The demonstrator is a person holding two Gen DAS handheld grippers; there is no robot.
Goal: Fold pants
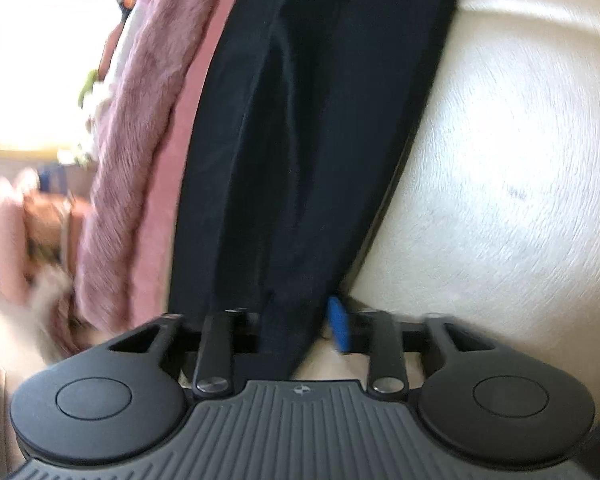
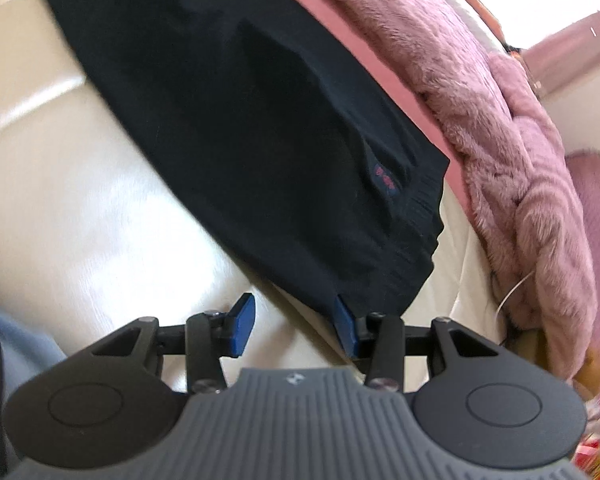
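One pants (image 1: 300,140) leg between left hand-held gripper (image 1: 300,332) pads.

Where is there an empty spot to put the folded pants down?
The shiny cream cushion is bare beside the black pants, on their side away from the fluffy pink blanket. The blanket side is crowded: the blanket lies close along the pants' other edge.

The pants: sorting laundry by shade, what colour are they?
Very dark navy, near black: pants, clearest in the right wrist view.
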